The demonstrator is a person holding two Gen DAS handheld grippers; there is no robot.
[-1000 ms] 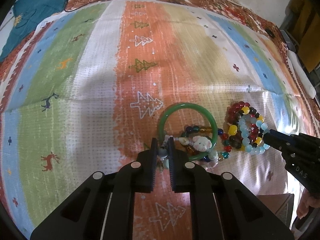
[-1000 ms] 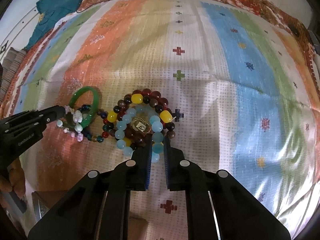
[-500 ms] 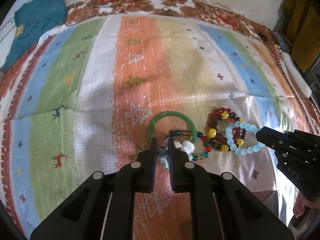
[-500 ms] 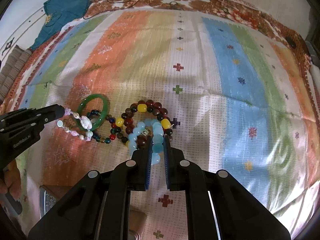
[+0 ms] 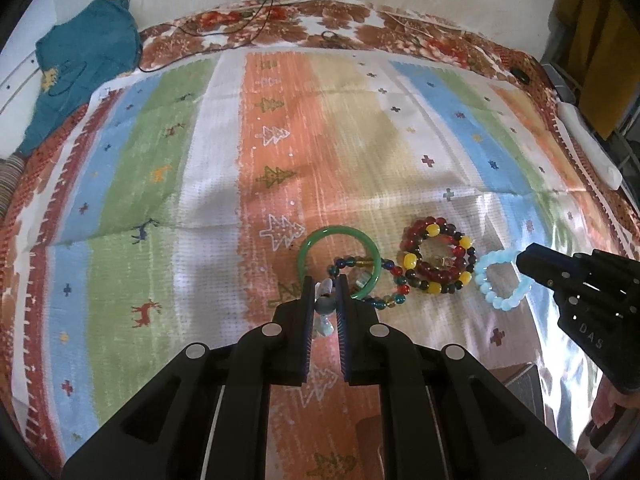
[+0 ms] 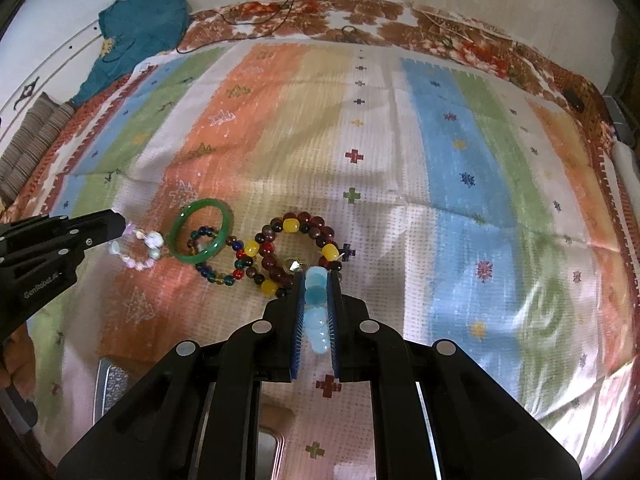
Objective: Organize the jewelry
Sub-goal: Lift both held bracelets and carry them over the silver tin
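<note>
My left gripper (image 5: 325,292) is shut on a pale pink and white bead bracelet (image 6: 140,250) and holds it lifted above the cloth; it also shows in the right wrist view (image 6: 116,226). My right gripper (image 6: 314,284) is shut on a light blue bead bracelet (image 5: 502,280) and holds it lifted; it also shows in the left wrist view (image 5: 528,262). On the cloth lie a green bangle (image 5: 340,258), a dark multicolour bead bracelet (image 5: 374,282) overlapping it, and a red, brown and yellow bead bracelet (image 5: 438,266).
A striped patterned cloth (image 5: 280,140) covers the bed. A teal garment (image 5: 84,56) lies at the far left corner with a cable beside it. A white object (image 5: 588,148) lies along the right edge. A brown box corner (image 6: 276,440) sits below the grippers.
Both grippers have risen and drawn apart, each lifting its bracelet clear of the pile. The light blue bracelet has come off the red and yellow one; the pale one has left the green bangle.
</note>
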